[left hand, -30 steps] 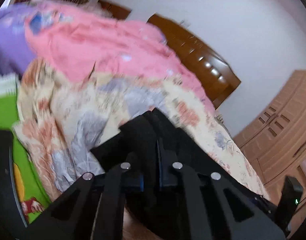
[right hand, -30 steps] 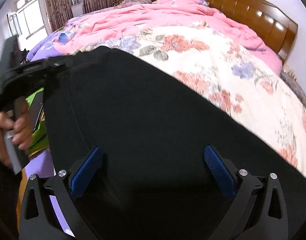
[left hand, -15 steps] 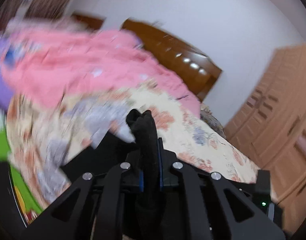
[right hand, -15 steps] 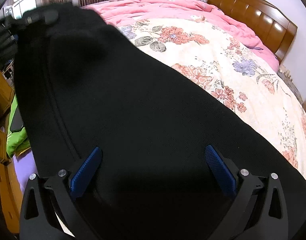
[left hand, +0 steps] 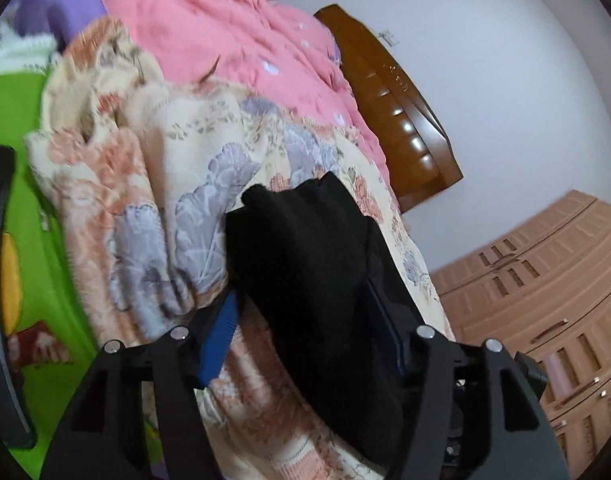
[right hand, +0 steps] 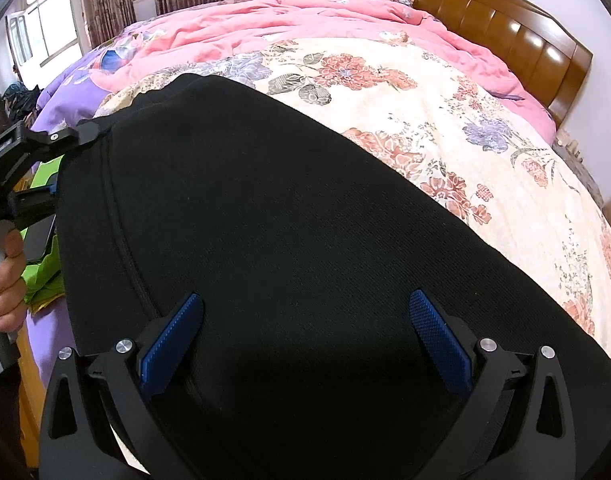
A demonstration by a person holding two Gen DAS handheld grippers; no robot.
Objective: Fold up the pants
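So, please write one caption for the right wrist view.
Black pants spread on a floral bedspread, open right gripper above them.

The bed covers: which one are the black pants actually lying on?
The cream floral quilt. The black pants lie on it; the pink quilt is bunched farther back, near the wooden headboard.

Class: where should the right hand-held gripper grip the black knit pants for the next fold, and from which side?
Judging by their pose, flat black knit pants offer only edges: pinch the seamed edge, sliding in from its outer side.
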